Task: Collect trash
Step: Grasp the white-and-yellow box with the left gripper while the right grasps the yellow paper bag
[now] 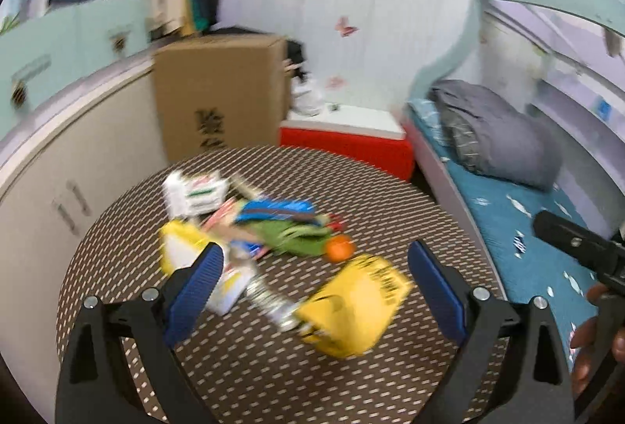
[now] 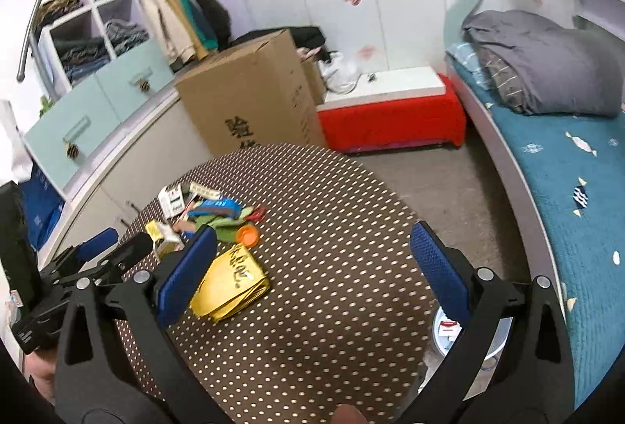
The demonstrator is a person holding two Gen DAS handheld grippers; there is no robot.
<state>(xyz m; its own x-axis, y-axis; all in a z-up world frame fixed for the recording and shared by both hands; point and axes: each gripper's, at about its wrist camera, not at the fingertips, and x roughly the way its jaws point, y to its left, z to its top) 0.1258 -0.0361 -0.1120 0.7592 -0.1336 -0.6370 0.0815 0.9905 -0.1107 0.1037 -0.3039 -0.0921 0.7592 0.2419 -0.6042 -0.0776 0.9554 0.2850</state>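
Observation:
A pile of trash lies on a round brown dotted table point(image 1: 273, 377): a yellow bag point(image 1: 353, 310), an orange cap point(image 1: 340, 247), a green and blue wrapper point(image 1: 291, 225), a white carton point(image 1: 195, 191) and a small yellow box point(image 1: 181, 248). My left gripper point(image 1: 316, 287) is open and empty, just above the yellow bag. My right gripper point(image 2: 312, 275) is open and empty over the table point(image 2: 312, 326), right of the yellow bag point(image 2: 230, 283). The left gripper point(image 2: 101, 252) shows at the left of the right wrist view. The pile point(image 2: 218, 213) lies beyond it.
A cardboard box point(image 2: 250, 100) and a red and white chest point(image 2: 390, 111) stand behind the table. A bed with a blue cover point(image 2: 566, 182) and grey bedding runs along the right. A white bin point(image 2: 449, 338) with trash sits on the floor by the bed. Cabinets point(image 1: 58, 189) line the left.

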